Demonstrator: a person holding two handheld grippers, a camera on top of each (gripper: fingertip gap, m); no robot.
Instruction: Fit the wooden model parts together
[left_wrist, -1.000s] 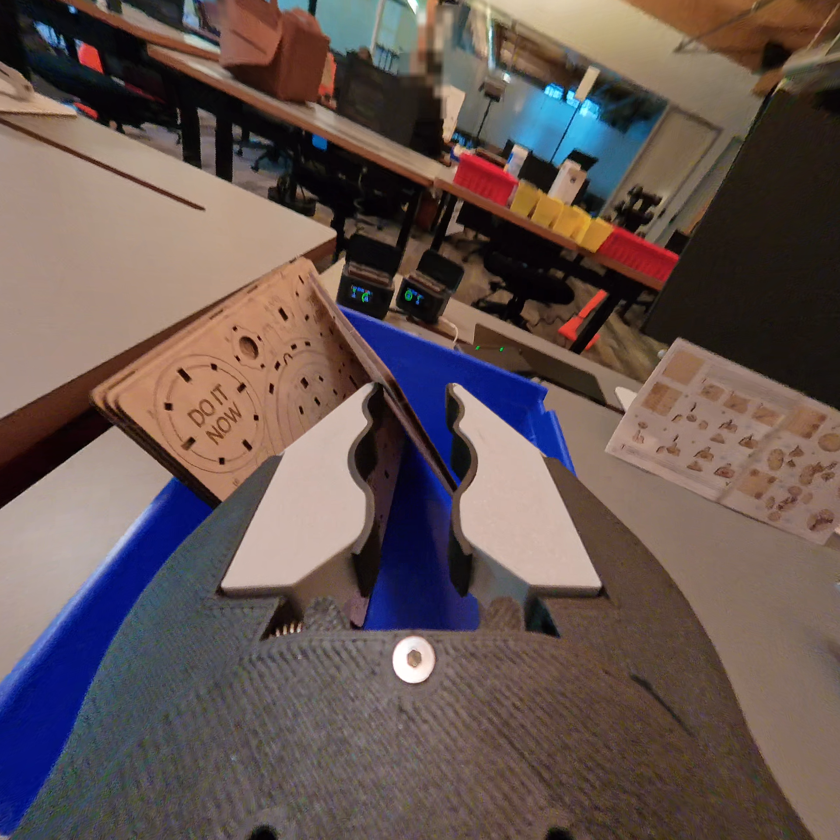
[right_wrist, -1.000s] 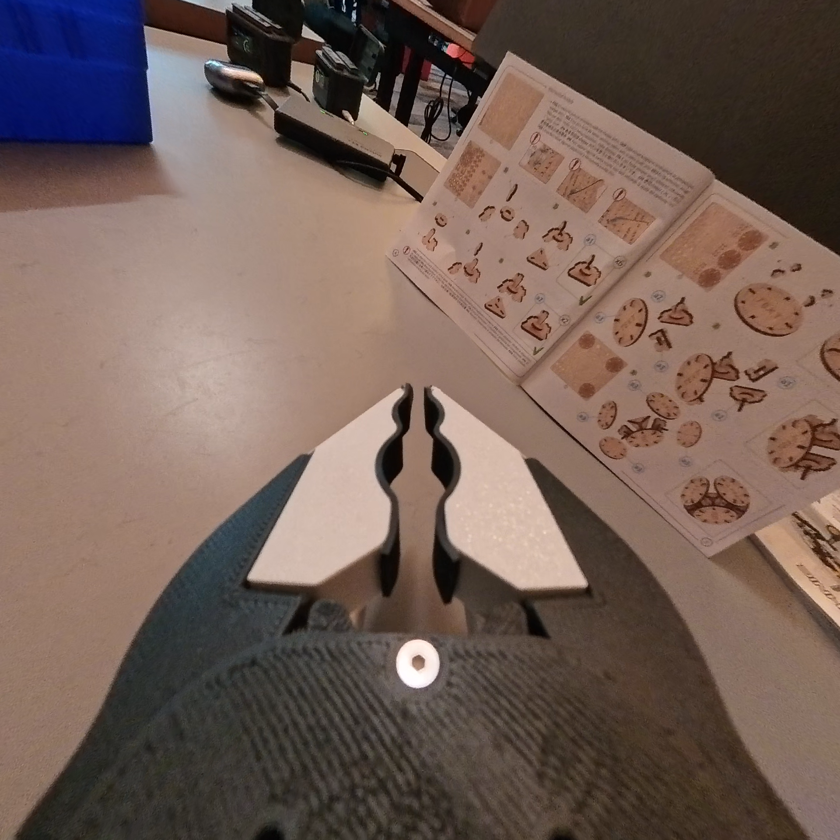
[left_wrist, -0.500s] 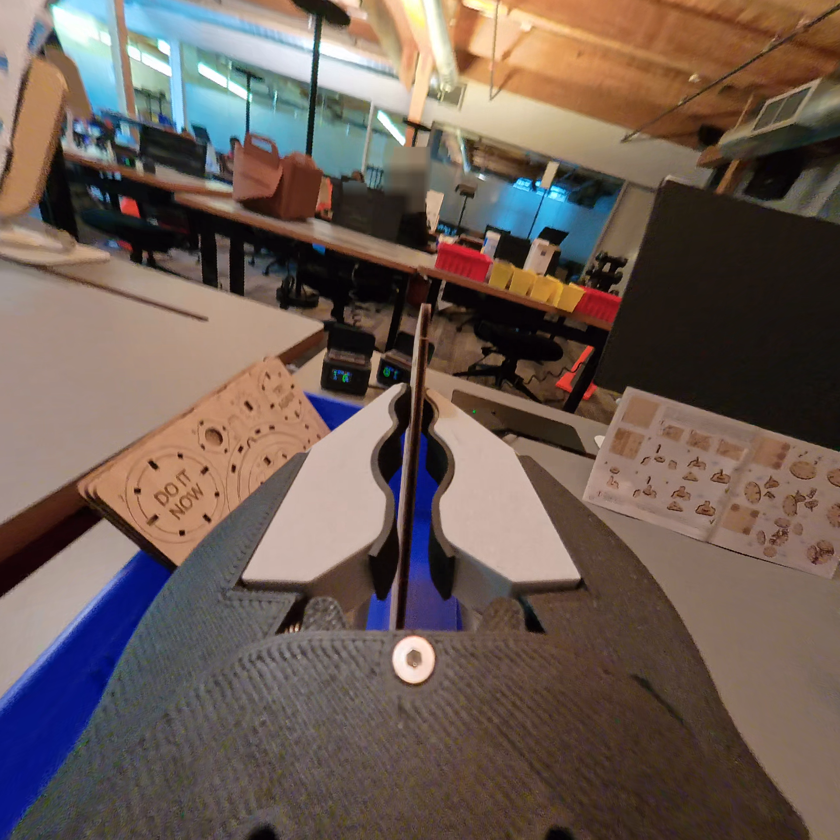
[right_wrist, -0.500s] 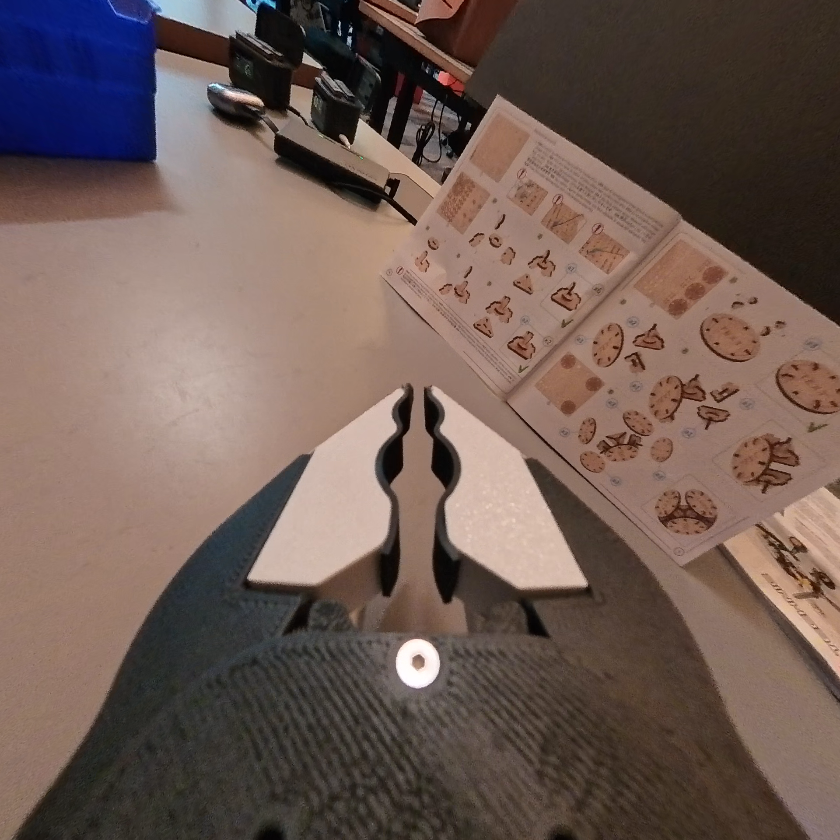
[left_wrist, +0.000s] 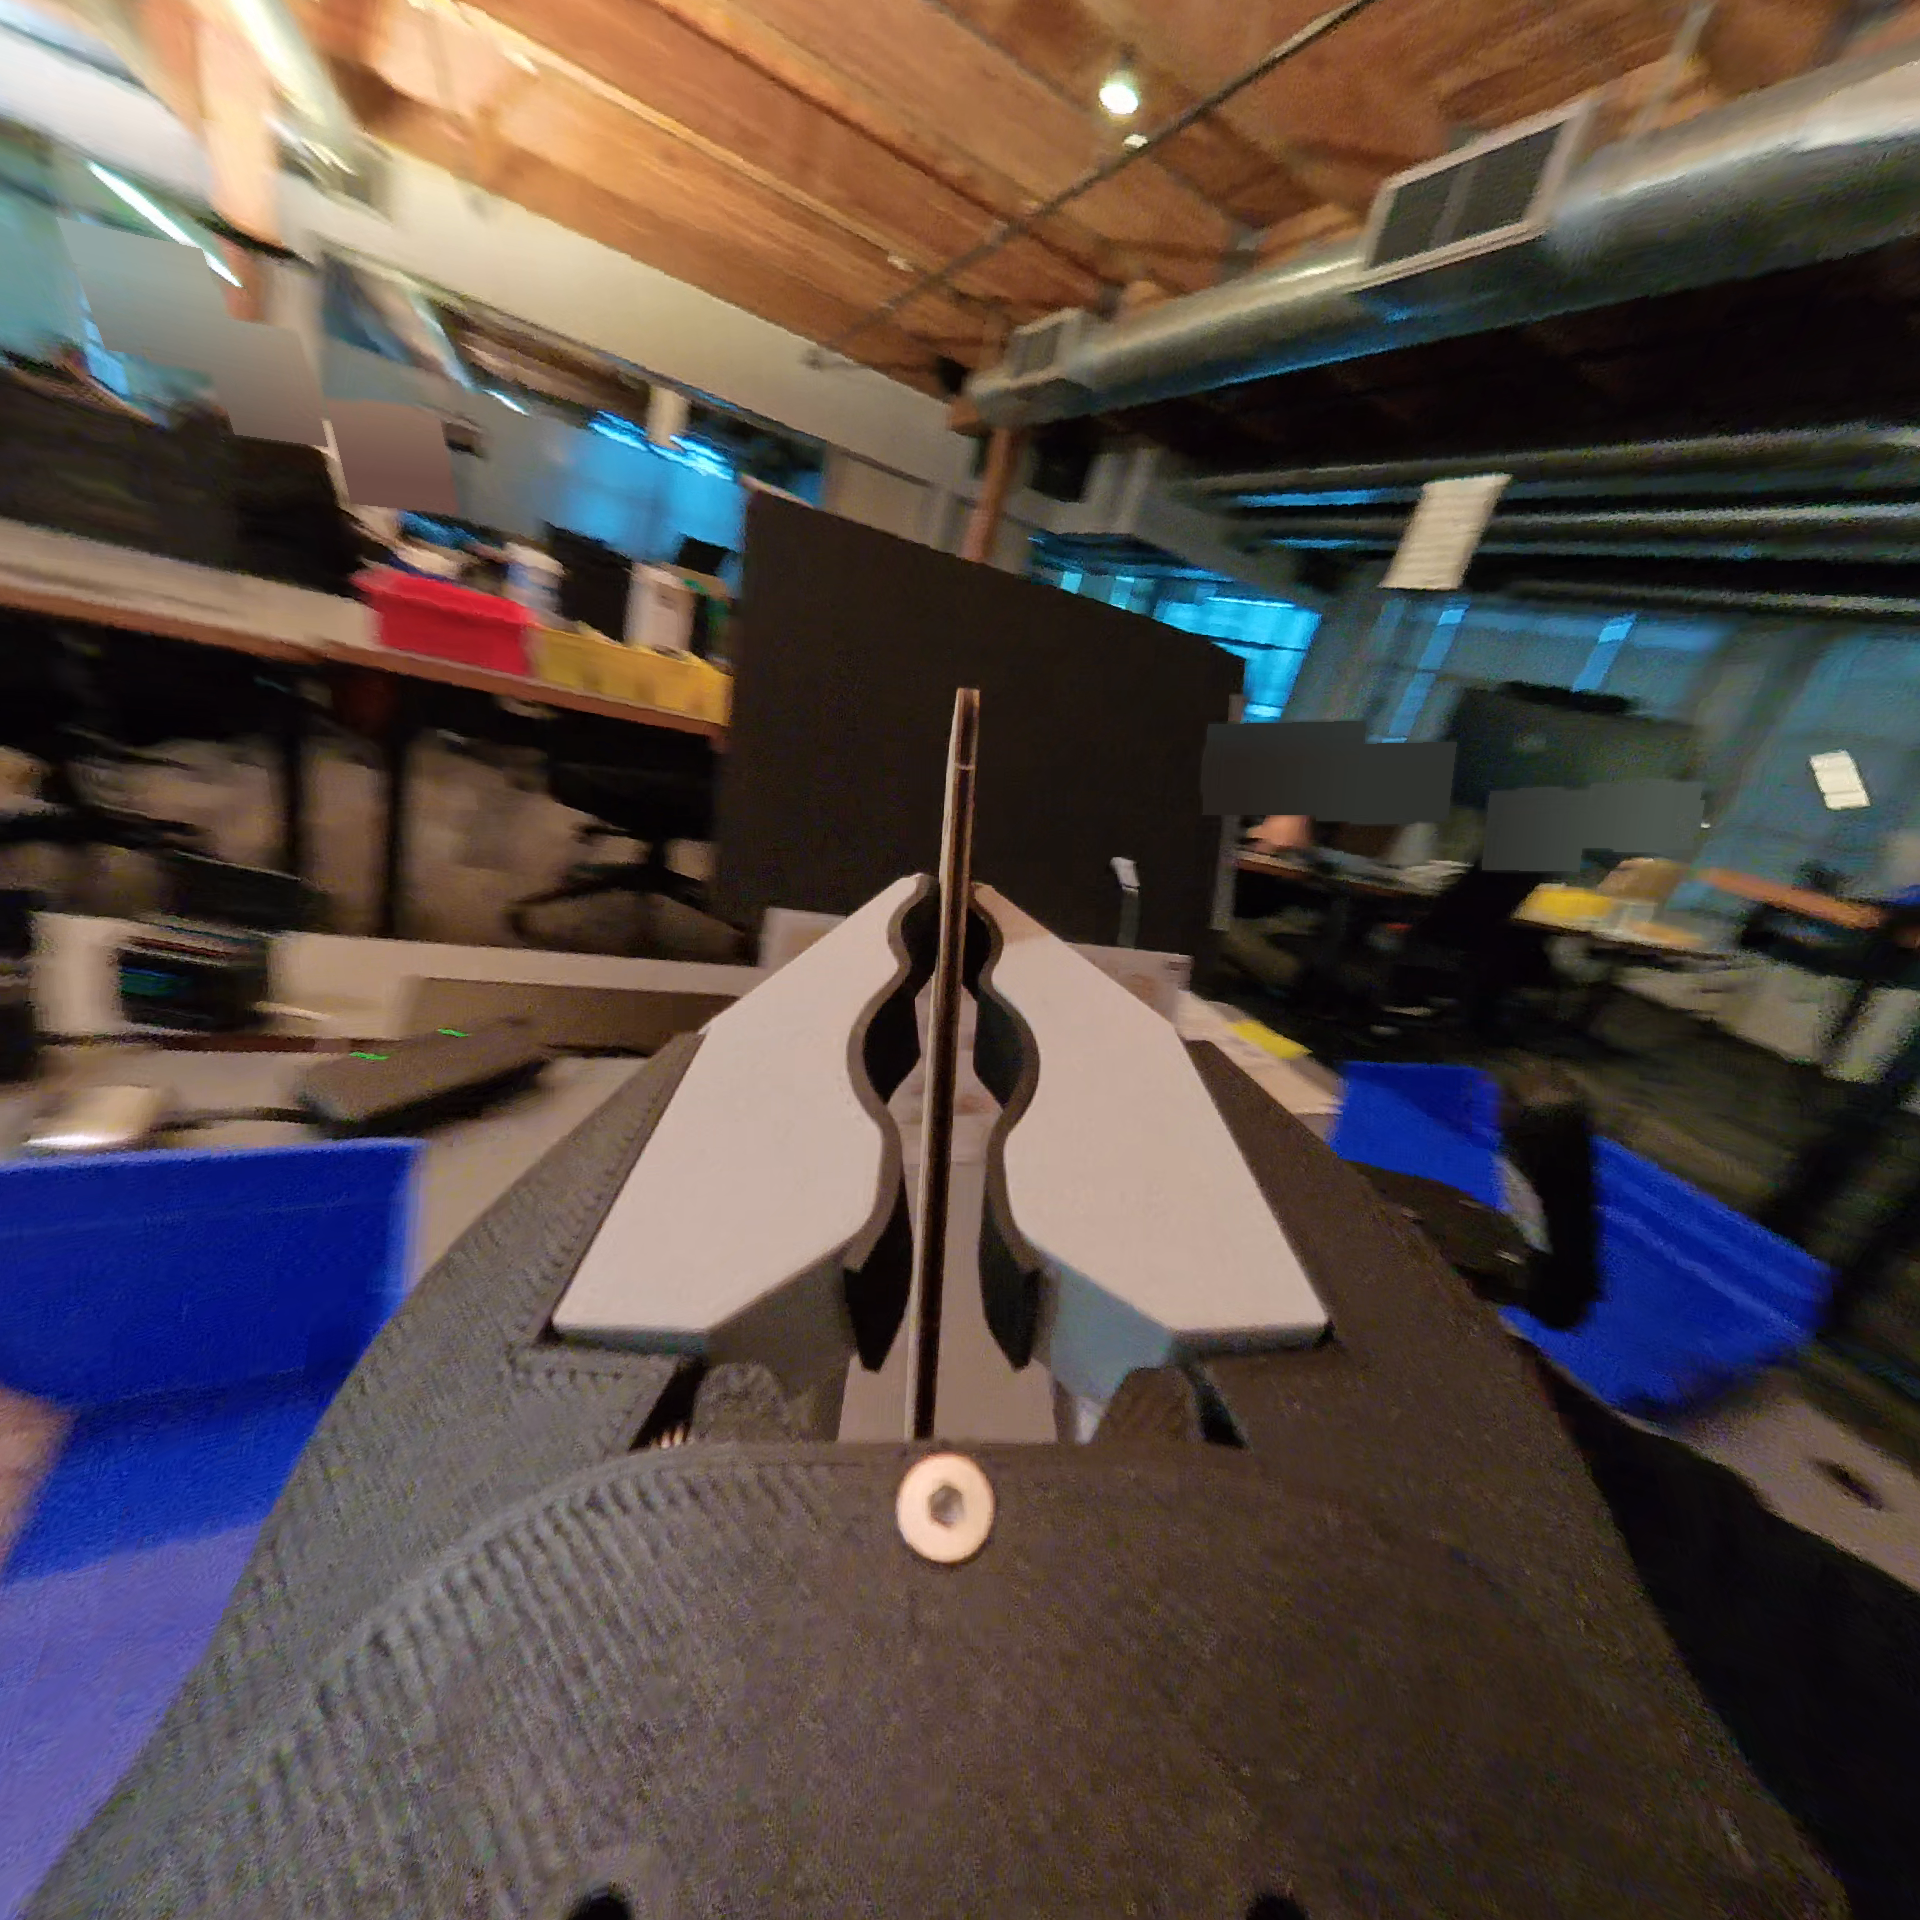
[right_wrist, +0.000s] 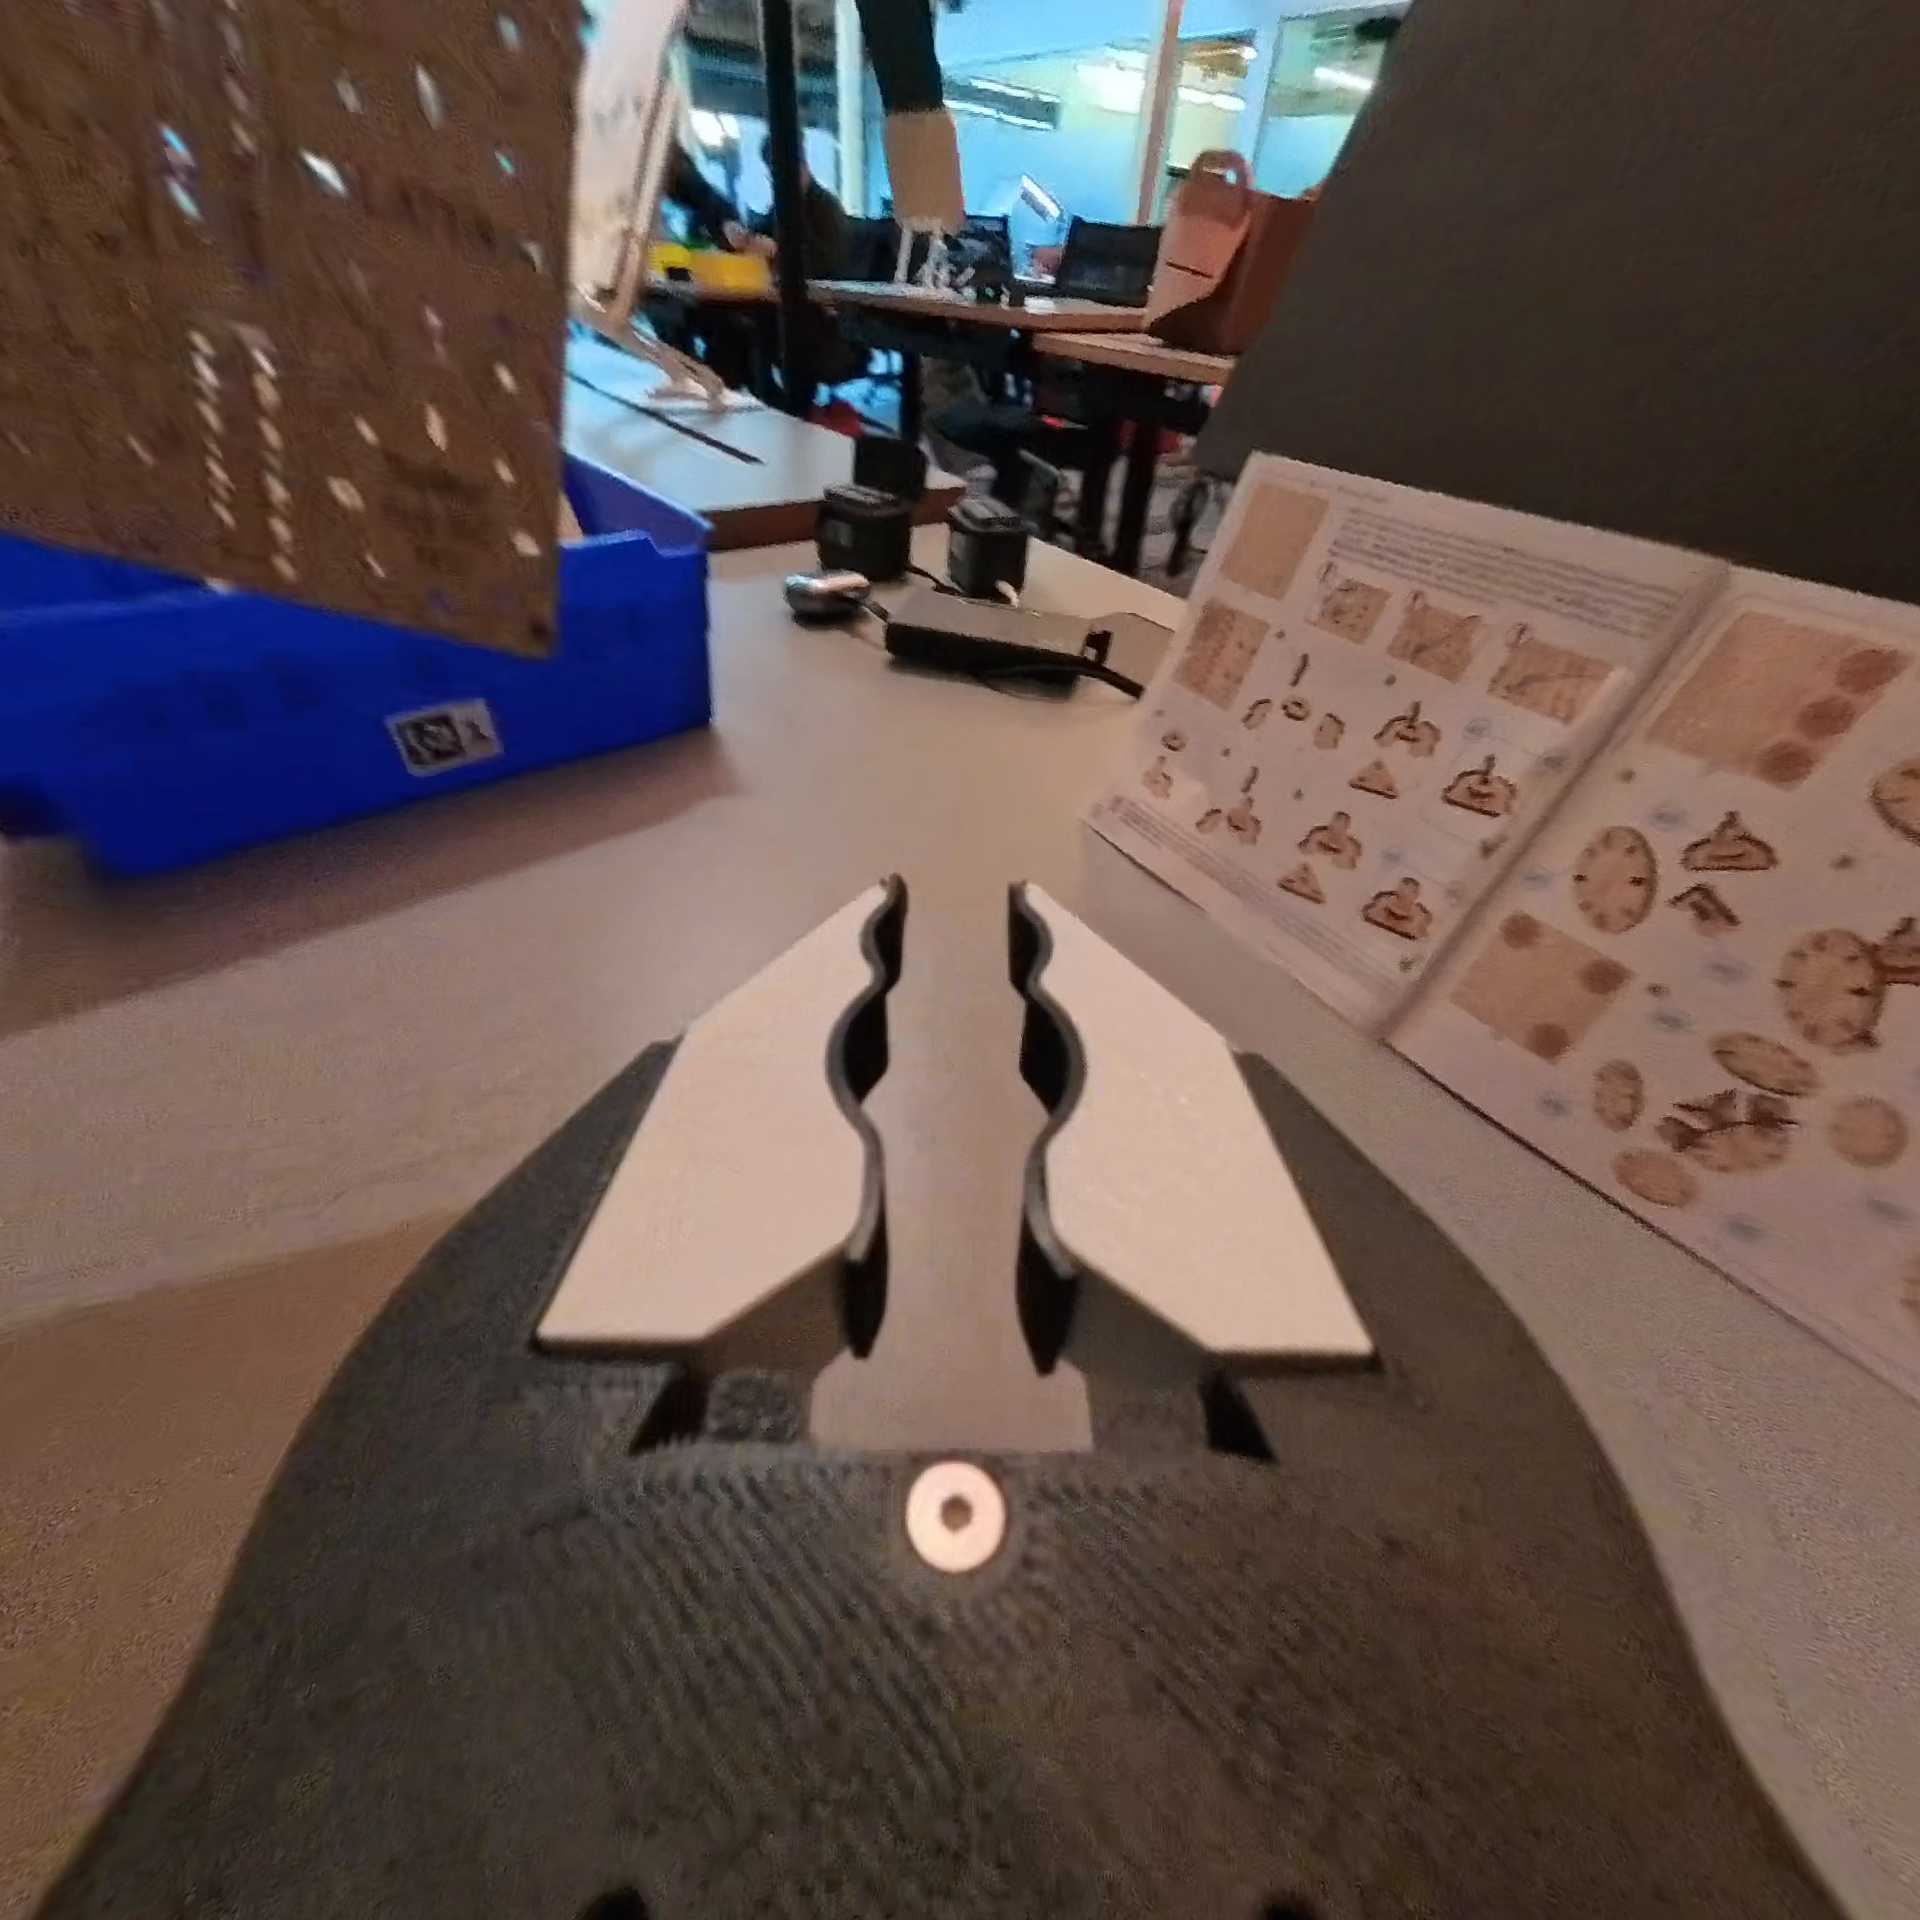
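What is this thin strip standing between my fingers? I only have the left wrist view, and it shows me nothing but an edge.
Observer: It is a flat wooden sheet seen edge-on; the right wrist view shows its broad face, full of small cut-out holes.
Operator: Where does it hang?
Observer: Its lower corner hangs in front of the blue bin, which bears a small white sticker.
Operator: And the right gripper?
Observer: The right gripper is open with nothing between its fingers, low over the bare grey table.
Operator: Anything beside it?
Observer: An open instruction booklet lies to its right.
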